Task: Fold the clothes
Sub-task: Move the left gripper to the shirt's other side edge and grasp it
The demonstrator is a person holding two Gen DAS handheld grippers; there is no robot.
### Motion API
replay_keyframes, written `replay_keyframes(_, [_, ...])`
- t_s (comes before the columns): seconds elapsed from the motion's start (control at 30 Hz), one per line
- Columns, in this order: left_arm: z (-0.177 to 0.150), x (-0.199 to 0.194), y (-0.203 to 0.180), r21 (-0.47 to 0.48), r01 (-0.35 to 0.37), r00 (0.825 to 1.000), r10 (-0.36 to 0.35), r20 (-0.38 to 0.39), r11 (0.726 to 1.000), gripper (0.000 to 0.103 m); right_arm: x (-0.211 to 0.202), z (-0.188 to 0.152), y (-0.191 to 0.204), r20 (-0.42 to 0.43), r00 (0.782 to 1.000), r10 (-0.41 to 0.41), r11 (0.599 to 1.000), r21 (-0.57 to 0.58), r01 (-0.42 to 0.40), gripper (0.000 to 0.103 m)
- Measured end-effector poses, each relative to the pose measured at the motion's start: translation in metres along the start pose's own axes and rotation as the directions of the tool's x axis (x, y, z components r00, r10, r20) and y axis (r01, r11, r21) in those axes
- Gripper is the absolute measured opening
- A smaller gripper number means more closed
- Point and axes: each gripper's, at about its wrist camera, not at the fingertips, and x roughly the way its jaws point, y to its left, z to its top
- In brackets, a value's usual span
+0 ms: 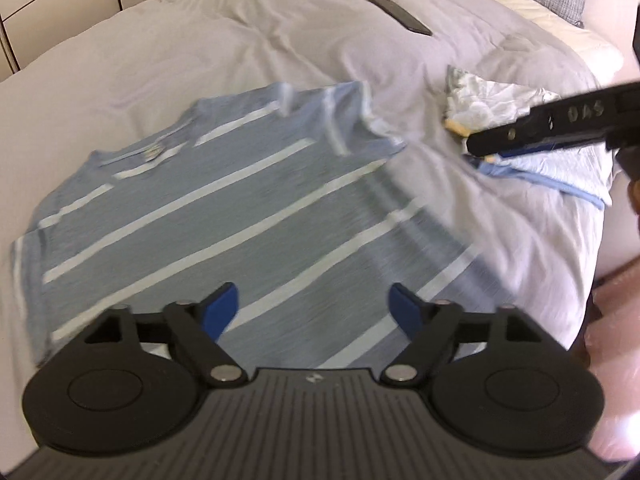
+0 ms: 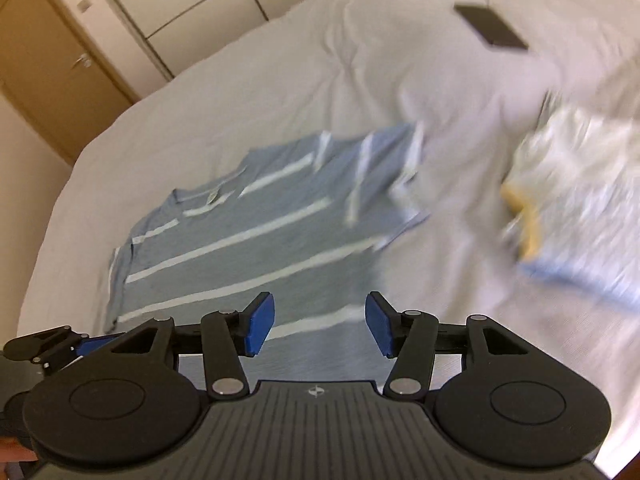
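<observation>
both grippers are hanging above the near hem of the striped blue shirt (image 1: 224,216), the left gripper (image 1: 314,310) gaping wide and the right gripper (image 2: 320,322) spread apart, neither gripping anything. the shirt is lying flat on the white duvet (image 1: 280,48). beyond the shirt's right sleeve a crumpled clothes pile (image 1: 520,120) is sitting, and farther past the shirt a dark phone (image 1: 399,15) is resting.

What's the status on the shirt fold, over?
Left gripper open, right gripper open, both empty. Striped shirt flat on bed, unfolded. Other clothes beside it; phone farther off.
</observation>
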Motion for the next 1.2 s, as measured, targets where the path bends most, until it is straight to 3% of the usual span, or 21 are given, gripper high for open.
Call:
replay_keyframes(0.1, [0.019,0.004,-0.041,0.074,-0.039,0.999,0.037,0.028,0.996,0.101,-0.012,0.013,-0.034,-0.011,1.000,-0.008,1.000,-0.012,0.008,0.059])
replay_keyframes(0.37, [0.048,0.029,-0.084,0.157,-0.069,0.996,0.058,0.073,0.985,0.100,-0.024,0.046,-0.073,-0.026,1.000,-0.009,1.000,-0.007,0.009,0.059])
replay_keyframes(0.47, [0.058,0.052,-0.091,0.174,-0.062,0.996,0.051,0.069,0.983,0.084,-0.019,0.064,-0.078,-0.032,0.999,-0.003,1.000,-0.009,0.002,0.059])
replay_keyframes(0.53, [0.067,0.071,-0.096,0.201,-0.069,0.997,0.060,0.052,0.977,0.063,-0.014,0.075,-0.081,-0.031,1.000,0.002,1.000,-0.013,-0.002,0.059])
replay_keyframes(0.6, [0.077,0.087,-0.099,0.212,-0.079,0.997,0.073,0.036,0.974,0.049,-0.008,0.087,-0.084,-0.030,1.000,0.007,1.000,-0.017,-0.007,0.059])
replay_keyframes(0.7, [0.090,0.110,-0.104,0.230,-0.110,0.994,0.108,0.023,0.967,0.042,0.009,0.107,-0.089,-0.051,0.998,0.025,0.999,-0.047,-0.028,0.059])
replay_keyframes(0.87, [0.114,0.154,-0.122,0.288,-0.192,0.981,0.195,0.019,0.938,0.041,0.049,0.145,-0.110,-0.097,0.990,0.098,0.989,-0.100,-0.108,0.059])
replay_keyframes(1.07, [0.129,0.207,-0.143,0.330,-0.269,0.953,0.300,-0.043,0.905,0.039,0.109,0.185,-0.134,-0.232,0.954,0.190,0.956,-0.176,-0.233,0.059])
replay_keyframes(1.1, [0.129,0.211,-0.144,0.335,-0.271,0.951,0.305,-0.052,0.903,0.034,0.117,0.190,-0.136,-0.254,0.945,0.206,0.950,-0.179,-0.255,0.059])
replay_keyframes(1.2, [0.130,0.223,-0.145,0.342,-0.277,0.945,0.320,-0.075,0.898,0.002,0.145,0.199,-0.139,-0.309,0.921,0.235,0.936,-0.184,-0.300,0.060])
